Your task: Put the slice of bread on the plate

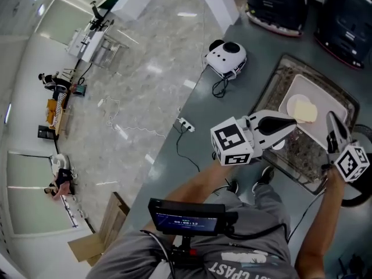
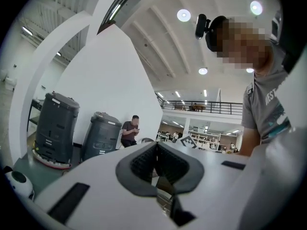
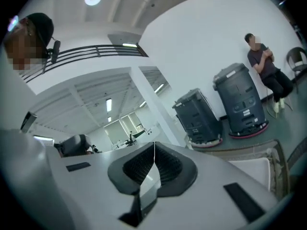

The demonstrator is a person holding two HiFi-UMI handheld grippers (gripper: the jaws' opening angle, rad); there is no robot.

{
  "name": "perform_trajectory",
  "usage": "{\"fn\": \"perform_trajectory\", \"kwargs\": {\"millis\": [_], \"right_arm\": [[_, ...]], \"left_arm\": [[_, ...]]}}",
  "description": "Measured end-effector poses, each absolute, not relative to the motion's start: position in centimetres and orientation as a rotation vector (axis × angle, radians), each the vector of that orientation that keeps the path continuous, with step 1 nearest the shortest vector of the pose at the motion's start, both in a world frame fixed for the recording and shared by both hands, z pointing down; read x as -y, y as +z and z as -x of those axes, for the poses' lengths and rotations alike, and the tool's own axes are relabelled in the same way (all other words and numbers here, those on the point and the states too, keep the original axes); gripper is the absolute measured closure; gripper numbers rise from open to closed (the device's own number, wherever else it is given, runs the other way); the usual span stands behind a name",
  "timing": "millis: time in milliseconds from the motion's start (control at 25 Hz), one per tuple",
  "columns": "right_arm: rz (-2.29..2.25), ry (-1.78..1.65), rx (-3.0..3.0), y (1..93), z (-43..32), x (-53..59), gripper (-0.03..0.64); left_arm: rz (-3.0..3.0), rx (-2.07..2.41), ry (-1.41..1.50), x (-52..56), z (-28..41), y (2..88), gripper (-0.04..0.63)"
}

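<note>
In the head view a pale slice of bread (image 1: 306, 113) lies on a round white plate (image 1: 292, 103). The plate sits on a white board (image 1: 325, 97) inside a brown-patterned tray (image 1: 279, 80). My left gripper (image 1: 293, 123) hangs above the tray's near left side, its tip just short of the bread, jaws shut with nothing between them (image 2: 156, 145). My right gripper (image 1: 331, 117) is raised over the tray's right part, also shut and holding nothing (image 3: 153, 145). Both gripper views look level across the room, and neither shows the bread.
A white device with black patches (image 1: 226, 56) and its cable lie at the table's far left corner. Dark machines (image 1: 273, 4) stand behind the table. A power strip (image 1: 185, 124) lies on the floor. A person (image 3: 264, 61) sits by the wall.
</note>
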State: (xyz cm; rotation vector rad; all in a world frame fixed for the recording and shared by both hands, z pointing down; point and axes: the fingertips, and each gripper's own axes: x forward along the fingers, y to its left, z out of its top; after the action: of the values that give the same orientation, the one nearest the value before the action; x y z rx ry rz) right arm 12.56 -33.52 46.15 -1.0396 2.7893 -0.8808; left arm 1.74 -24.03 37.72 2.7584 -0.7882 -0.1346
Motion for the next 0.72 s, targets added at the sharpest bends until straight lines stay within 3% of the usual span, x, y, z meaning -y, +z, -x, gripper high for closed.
{"fn": "perform_trajectory", "kwargs": {"millis": [400, 720], "right_arm": [[0.973, -0.244, -2.899, 27.8, -6.0, 21.1, 0.607], [0.985, 0.050, -2.902, 20.1, -0.1, 9.3, 0.607]], "left_arm": [[-2.884, 0.759, -0.232, 17.8, 3.1, 31.4, 0.586], [-3.041, 0.737, -0.252, 9.7, 7.2, 25.5, 0.586]]}}
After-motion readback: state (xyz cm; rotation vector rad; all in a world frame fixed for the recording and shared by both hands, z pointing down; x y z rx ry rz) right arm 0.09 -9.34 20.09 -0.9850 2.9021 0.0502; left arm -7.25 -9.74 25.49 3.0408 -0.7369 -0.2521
